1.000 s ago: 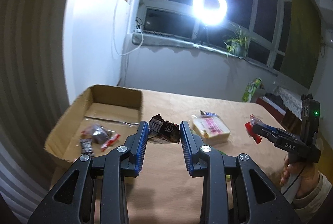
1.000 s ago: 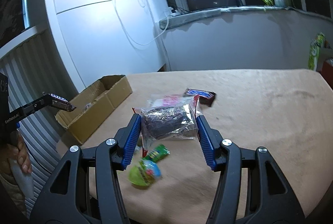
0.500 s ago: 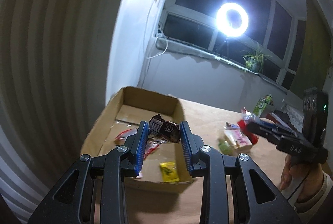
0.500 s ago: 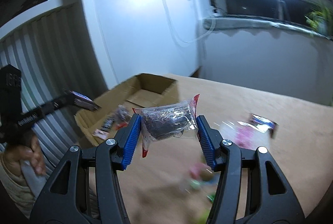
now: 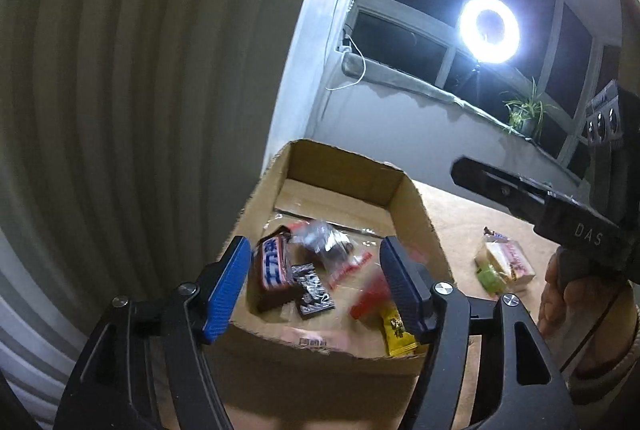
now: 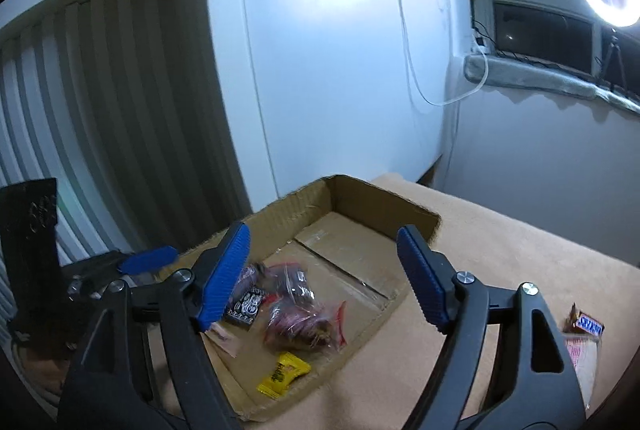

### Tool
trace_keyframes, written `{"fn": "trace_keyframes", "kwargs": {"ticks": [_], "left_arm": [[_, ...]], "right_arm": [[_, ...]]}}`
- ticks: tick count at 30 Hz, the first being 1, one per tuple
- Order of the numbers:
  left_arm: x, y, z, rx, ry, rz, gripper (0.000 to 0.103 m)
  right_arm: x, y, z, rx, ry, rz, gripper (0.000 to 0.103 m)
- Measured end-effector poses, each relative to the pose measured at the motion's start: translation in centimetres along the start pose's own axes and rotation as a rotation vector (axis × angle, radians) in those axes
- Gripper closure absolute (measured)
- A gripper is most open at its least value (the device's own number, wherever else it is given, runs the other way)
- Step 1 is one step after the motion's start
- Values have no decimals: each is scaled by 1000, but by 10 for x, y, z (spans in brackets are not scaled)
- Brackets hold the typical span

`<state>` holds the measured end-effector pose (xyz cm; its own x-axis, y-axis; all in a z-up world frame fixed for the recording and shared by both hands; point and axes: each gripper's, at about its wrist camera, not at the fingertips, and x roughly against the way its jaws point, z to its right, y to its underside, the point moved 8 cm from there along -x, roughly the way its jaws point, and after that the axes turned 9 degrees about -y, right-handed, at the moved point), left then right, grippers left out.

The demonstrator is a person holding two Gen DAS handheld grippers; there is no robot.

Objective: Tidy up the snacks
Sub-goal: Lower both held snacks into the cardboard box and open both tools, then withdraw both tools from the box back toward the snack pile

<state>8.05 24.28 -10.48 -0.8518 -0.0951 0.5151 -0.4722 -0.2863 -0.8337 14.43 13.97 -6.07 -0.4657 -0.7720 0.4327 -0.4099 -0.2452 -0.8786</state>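
Your left gripper (image 5: 314, 282) hangs over the near end of the open brown cardboard box (image 5: 344, 166), and its jaws have just been opening — the blue pads now stand wide apart with nothing pressed between them. The brown chocolate bar with the white-and-blue label (image 5: 274, 272) sits tilted just inside the left pad, close to it, but the right pad is well clear of it; whether the bar touches the left pad cannot be told. Beyond it in the box lie a clear plastic bag of dark snacks (image 5: 324, 240), a small black-and-white patterned packet (image 5: 314, 292), a blurred red wrapper (image 5: 370, 296) and a yellow sachet (image 5: 396, 326) at the near right corner.

Your right gripper (image 6: 322, 274) is also over the box, farther right, and its jaws have likewise just been opening; the pads are spread and grip nothing. The clear bag with red edging and dark contents (image 6: 304, 318) lies on the box floor between and below the fingers, apart from both pads, beside the patterned packet and just beyond the yellow sachet.

On the tan table (image 6: 520, 250), right of the box, rest a second brown chocolate bar (image 6: 586, 324) and a pink-printed packet (image 6: 582, 354).
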Motion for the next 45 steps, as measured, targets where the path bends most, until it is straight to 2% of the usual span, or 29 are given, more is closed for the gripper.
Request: {"fn": "trace_keyframes", "kwargs": {"ticks": [7, 16, 24, 33, 45], "left_arm": [[5, 5, -2, 4, -7, -7, 36], [28, 6, 5, 2, -19, 4, 36], [49, 7, 31, -37, -8, 23, 33], [58, 16, 61, -80, 17, 9, 33], [53, 36, 116, -166, 78, -43, 33]], "right_arm": [[20, 23, 15, -51, 32, -17, 24], [58, 39, 12, -64, 40, -8, 24], [92, 61, 9, -84, 39, -2, 24], [119, 90, 6, -101, 34, -10, 24], [155, 134, 45, -191, 111, -23, 24]]}}
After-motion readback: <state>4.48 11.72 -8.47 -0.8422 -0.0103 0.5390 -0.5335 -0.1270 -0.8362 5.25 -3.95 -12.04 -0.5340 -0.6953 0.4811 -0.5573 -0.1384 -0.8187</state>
